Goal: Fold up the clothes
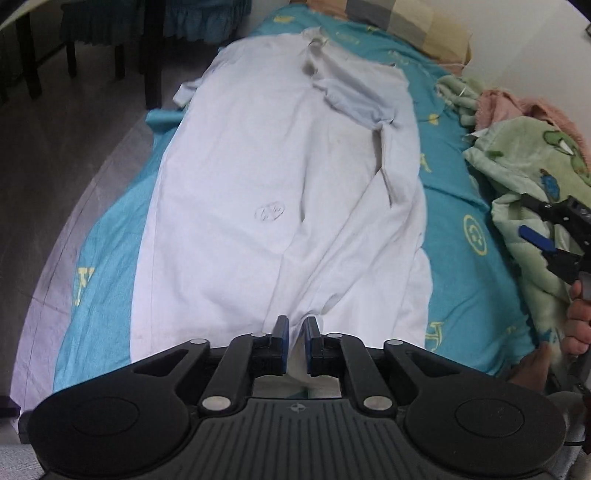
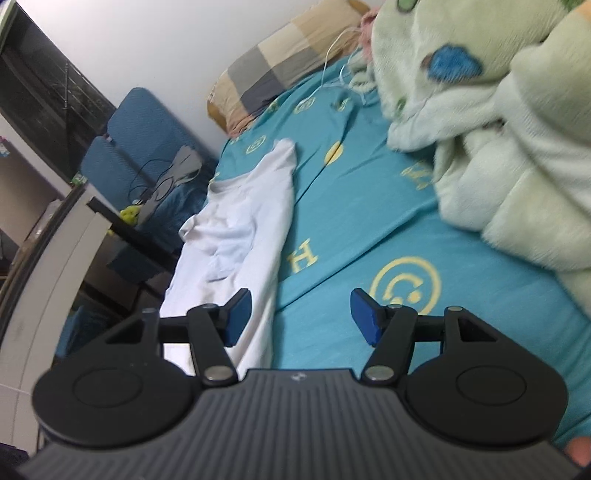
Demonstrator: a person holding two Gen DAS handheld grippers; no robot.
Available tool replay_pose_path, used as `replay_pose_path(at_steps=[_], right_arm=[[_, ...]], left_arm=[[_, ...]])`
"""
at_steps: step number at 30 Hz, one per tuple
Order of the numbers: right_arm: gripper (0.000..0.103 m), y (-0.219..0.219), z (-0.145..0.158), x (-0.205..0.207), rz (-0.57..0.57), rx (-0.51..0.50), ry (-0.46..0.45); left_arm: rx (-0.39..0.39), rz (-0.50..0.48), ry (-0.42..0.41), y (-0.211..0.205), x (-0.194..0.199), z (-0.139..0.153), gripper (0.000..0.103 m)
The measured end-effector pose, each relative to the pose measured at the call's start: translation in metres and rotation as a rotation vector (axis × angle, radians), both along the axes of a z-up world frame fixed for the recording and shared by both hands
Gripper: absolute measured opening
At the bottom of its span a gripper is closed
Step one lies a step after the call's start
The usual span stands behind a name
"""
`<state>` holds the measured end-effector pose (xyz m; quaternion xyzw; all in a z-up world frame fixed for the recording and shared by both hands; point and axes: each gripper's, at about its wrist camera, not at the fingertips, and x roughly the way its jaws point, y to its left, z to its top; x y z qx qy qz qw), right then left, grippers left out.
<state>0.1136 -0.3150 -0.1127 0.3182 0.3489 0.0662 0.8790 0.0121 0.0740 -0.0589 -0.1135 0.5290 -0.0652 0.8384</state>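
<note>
Left gripper (image 1: 295, 328) fingers pinch the near hem of the white shirt (image 1: 258, 192), bunching it. Right gripper (image 2: 299, 314) fingers spread wide, holding nothing, above the teal bed sheet (image 2: 369, 229) just beside the shirt's edge. Shirt lies lengthwise on the bed; one sleeve (image 1: 354, 96) folded in, the other (image 1: 184, 92) still out. Early stage I'd say: body fold remains. Count: one shirt, one green blanket (image 1: 524, 162), one checked pillow (image 1: 399, 18).
</note>
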Motion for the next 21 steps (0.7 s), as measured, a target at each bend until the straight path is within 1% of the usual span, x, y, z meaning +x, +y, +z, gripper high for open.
replay_pose_path(at_steps=[2, 3, 4, 5, 6, 7, 10, 11, 14, 16, 17, 20, 21], right_arm=[[0.054, 0.006, -0.005, 0.005, 0.017, 0.031, 0.014], [0.046, 0.008, -0.009, 0.008, 0.023, 0.06, 0.021], [0.037, 0.01, -0.014, 0.012, 0.028, 0.091, 0.029], [0.034, 0.013, -0.019, 0.017, 0.033, 0.119, 0.042], [0.032, 0.017, -0.026, 0.023, 0.038, 0.139, 0.062], [0.032, 0.022, -0.032, 0.03, 0.043, 0.156, 0.081], [0.032, 0.039, -0.049, 0.05, 0.062, 0.183, 0.127], [0.032, 0.045, -0.055, 0.058, 0.068, 0.187, 0.145], [0.033, 0.059, -0.073, 0.079, 0.08, 0.203, 0.193], [0.033, 0.064, -0.083, 0.087, 0.087, 0.183, 0.215], [0.033, 0.065, -0.087, 0.091, 0.093, 0.18, 0.217], [0.032, 0.068, -0.092, 0.096, 0.114, 0.207, 0.197], [0.026, 0.071, -0.091, 0.098, 0.13, 0.201, 0.19]], left_arm=[[0.032, -0.048, -0.063, -0.017, -0.005, 0.01, 0.023], [0.051, -0.081, -0.097, -0.028, -0.007, 0.015, 0.029], [0.07, -0.121, -0.127, -0.042, -0.011, 0.019, 0.033], [0.089, -0.161, -0.158, -0.057, -0.014, 0.023, 0.04], [0.107, -0.201, -0.188, -0.07, -0.017, 0.027, 0.046], [0.121, -0.24, -0.211, -0.082, -0.019, 0.027, 0.047], [0.152, -0.32, -0.212, -0.118, -0.021, 0.012, 0.052], [0.149, -0.339, -0.187, -0.129, -0.018, 0.002, 0.052], [0.176, -0.386, -0.123, -0.152, -0.009, -0.023, 0.052], [0.197, -0.421, -0.089, -0.163, -0.005, -0.038, 0.052], [0.209, -0.439, -0.076, -0.166, -0.004, -0.044, 0.05], [0.234, -0.489, -0.046, -0.174, -0.003, -0.056, 0.032], [0.239, -0.508, -0.059, -0.176, -0.005, -0.057, 0.019]])
